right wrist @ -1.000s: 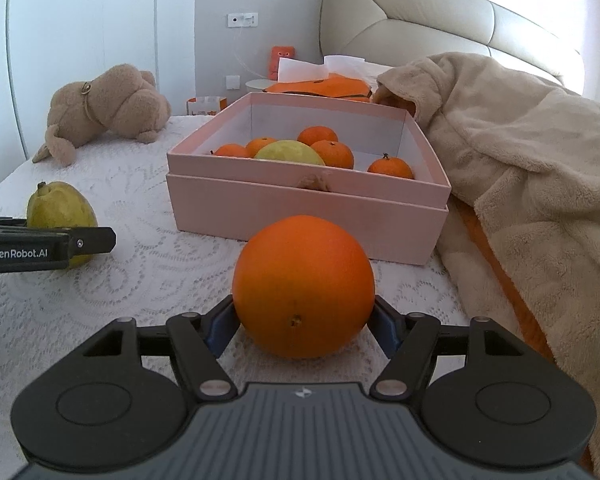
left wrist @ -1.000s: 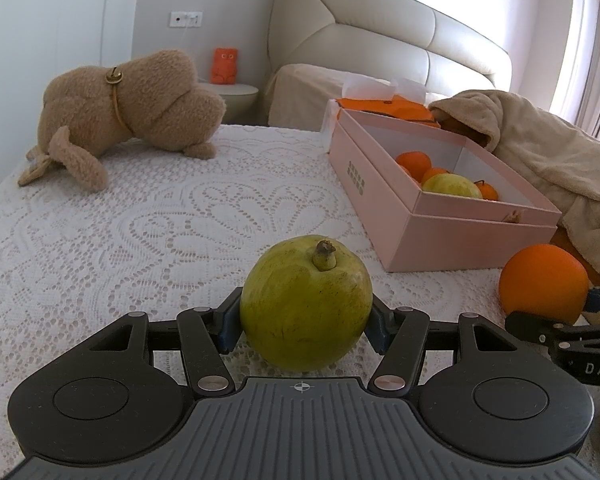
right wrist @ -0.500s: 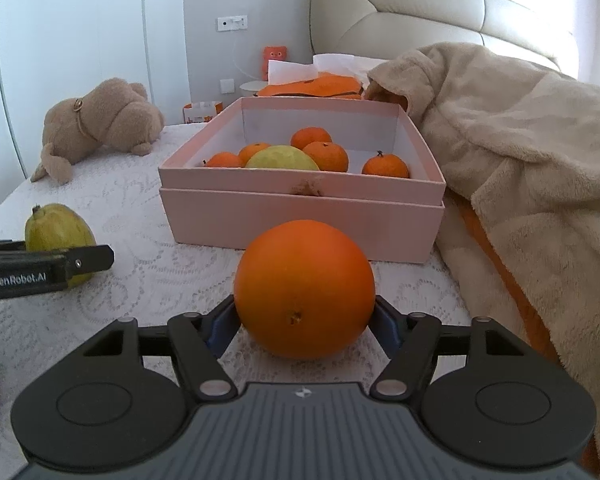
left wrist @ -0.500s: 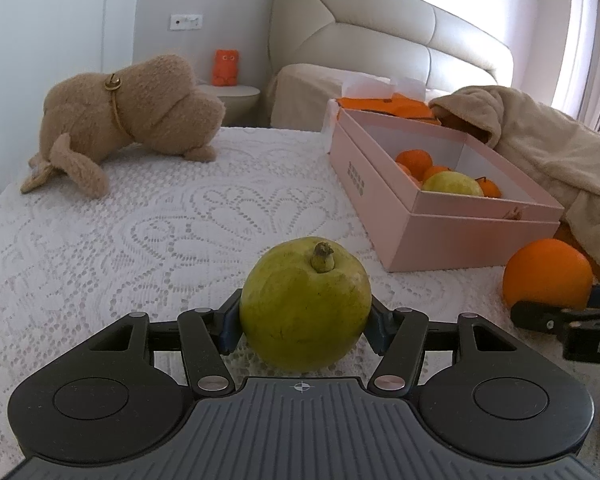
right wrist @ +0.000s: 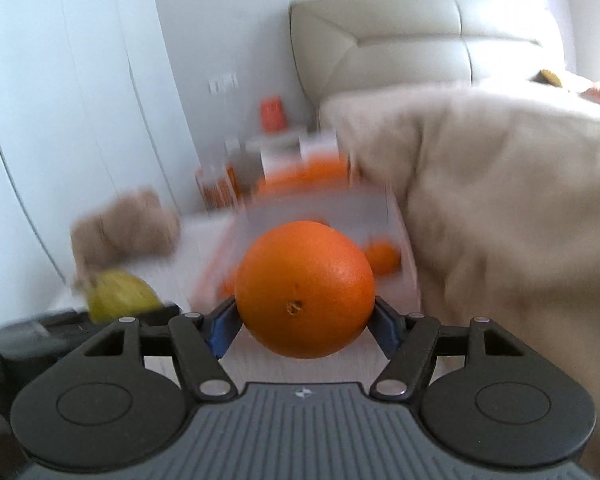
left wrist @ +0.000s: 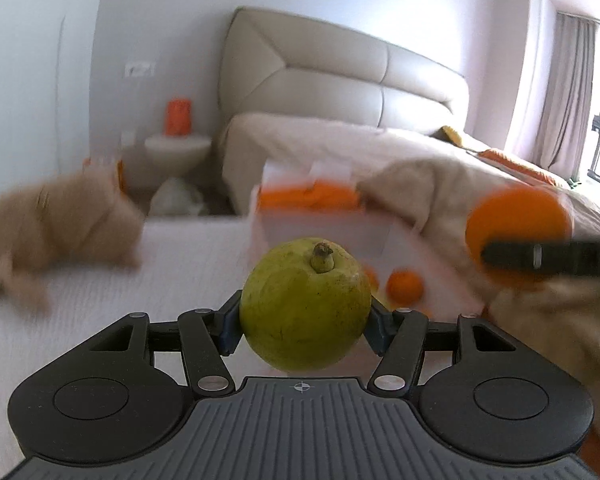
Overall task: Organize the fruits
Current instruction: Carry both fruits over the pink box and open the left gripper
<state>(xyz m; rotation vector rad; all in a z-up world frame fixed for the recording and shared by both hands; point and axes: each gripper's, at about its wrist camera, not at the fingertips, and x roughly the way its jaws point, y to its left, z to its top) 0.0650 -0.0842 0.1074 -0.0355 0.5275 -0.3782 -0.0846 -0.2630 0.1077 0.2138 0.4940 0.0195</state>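
Bedroom setting: white lace-covered bed surface (left wrist: 148, 280), padded beige headboard (left wrist: 340, 76) behind, all blurred. Item one, green guava (left wrist: 305, 304), stem up, was clamped between the blue pads of the left gripper (left wrist: 305, 322), held clear above the bedspread, gripper tilted moderately downward. Item two, large orange (right wrist: 305, 289), was clamped likewise in the right gripper (right wrist: 305, 326), same downward tilt, raised off the surface. Each fruit showed in the other camera, to the side. Pink box (left wrist: 320, 228) lay just beyond both fruits, small oranges (left wrist: 405, 286) inside. Beige blanket (right wrist: 500, 208) lay at right of the box; tan plush toy (left wrist: 60, 224) at far left.
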